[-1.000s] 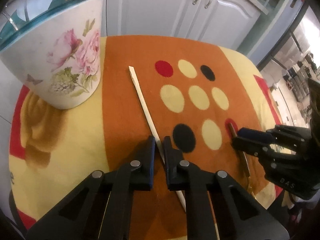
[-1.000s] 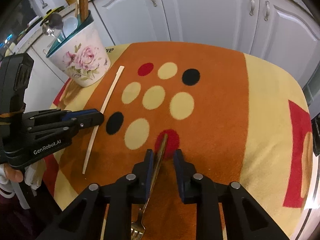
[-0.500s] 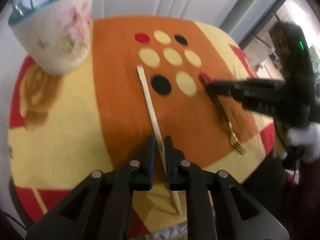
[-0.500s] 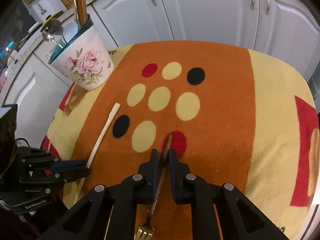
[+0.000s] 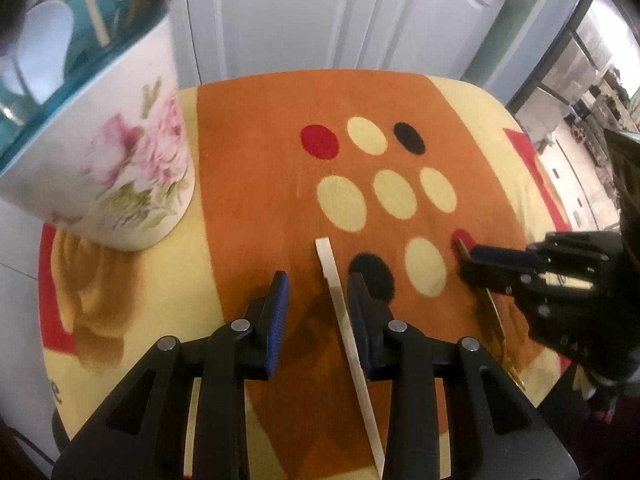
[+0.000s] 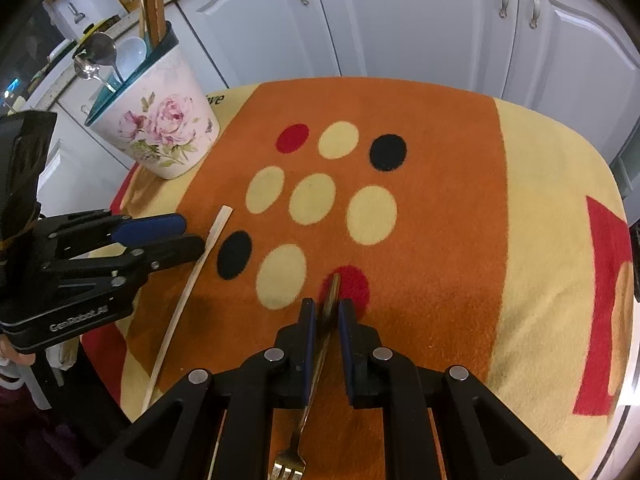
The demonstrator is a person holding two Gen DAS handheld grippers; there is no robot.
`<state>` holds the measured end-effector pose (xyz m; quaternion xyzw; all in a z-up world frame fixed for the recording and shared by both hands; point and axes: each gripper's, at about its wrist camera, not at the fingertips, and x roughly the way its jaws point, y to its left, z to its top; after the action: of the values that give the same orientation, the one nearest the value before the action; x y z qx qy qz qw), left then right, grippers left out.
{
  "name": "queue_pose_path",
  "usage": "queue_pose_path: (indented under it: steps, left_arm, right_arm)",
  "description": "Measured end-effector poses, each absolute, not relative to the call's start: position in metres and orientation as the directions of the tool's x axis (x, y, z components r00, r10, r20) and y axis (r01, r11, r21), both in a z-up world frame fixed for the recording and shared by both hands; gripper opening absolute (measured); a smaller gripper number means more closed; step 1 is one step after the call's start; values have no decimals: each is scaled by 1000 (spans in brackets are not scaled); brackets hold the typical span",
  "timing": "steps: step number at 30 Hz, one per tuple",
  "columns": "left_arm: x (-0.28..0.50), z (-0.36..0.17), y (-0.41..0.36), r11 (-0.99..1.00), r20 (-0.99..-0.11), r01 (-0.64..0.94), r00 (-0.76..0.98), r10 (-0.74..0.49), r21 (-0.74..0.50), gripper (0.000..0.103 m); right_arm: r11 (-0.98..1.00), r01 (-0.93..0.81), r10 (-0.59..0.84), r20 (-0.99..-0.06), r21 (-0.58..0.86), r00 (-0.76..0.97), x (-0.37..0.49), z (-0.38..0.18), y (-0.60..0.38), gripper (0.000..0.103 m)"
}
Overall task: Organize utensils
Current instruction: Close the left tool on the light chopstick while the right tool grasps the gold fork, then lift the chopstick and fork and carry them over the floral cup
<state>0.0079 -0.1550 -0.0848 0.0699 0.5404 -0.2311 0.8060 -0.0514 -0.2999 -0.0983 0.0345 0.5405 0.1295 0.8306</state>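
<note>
A pale wooden chopstick (image 5: pixel 347 320) lies on the orange cloth between the jaws of my left gripper (image 5: pixel 318 292), which is open around it; the stick lies close to the right finger. It also shows in the right wrist view (image 6: pixel 188 292). A gold fork (image 6: pixel 326 320) lies with its handle between the jaws of my right gripper (image 6: pixel 325 314), which stand a little apart beside the handle. The fork's tines (image 6: pixel 289 468) point back under the gripper. The floral utensil holder (image 5: pixel 108 152) stands at the far left, with spoons and wooden sticks in it (image 6: pixel 156 120).
The round table (image 6: pixel 560 200) has an orange, yellow and red cloth with coloured dots. White cabinet doors (image 6: pixel 400 20) stand behind it. The table edge falls away near both grippers.
My left gripper opened and let go of the chopstick, which now lies on the cloth further toward me than one second ago. My right gripper narrowed around the fork handle, then eased slightly apart.
</note>
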Motion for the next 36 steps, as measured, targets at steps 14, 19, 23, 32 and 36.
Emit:
queue_pose_path:
  steps: [14, 19, 23, 32, 36]
  left_arm:
    - [9, -74, -147, 879, -876, 442, 336, -347, -178, 6]
    - [2, -36, -121, 873, -824, 426, 388, -414, -238, 6]
    - [-4, -10, -106, 869, -784, 421, 432, -446, -262, 6]
    - [-13, 25, -83, 877, -723, 403, 519, -455, -262, 6]
    - [-13, 32, -82, 887, -715, 393, 547, -437, -242, 6]
  right_arm:
    - [942, -215, 329, -834, 258, 443, -54, -80, -301, 6]
    - [916, -255, 399, -774, 311, 491, -64, -52, -301, 6]
    - [895, -299, 443, -732, 331, 518, -73, -31, -295, 6]
    - [873, -381, 478, -687, 304, 547, -88, 1, -275, 6]
    - [871, -402, 480, -671, 284, 565, -88, 15, -271, 6]
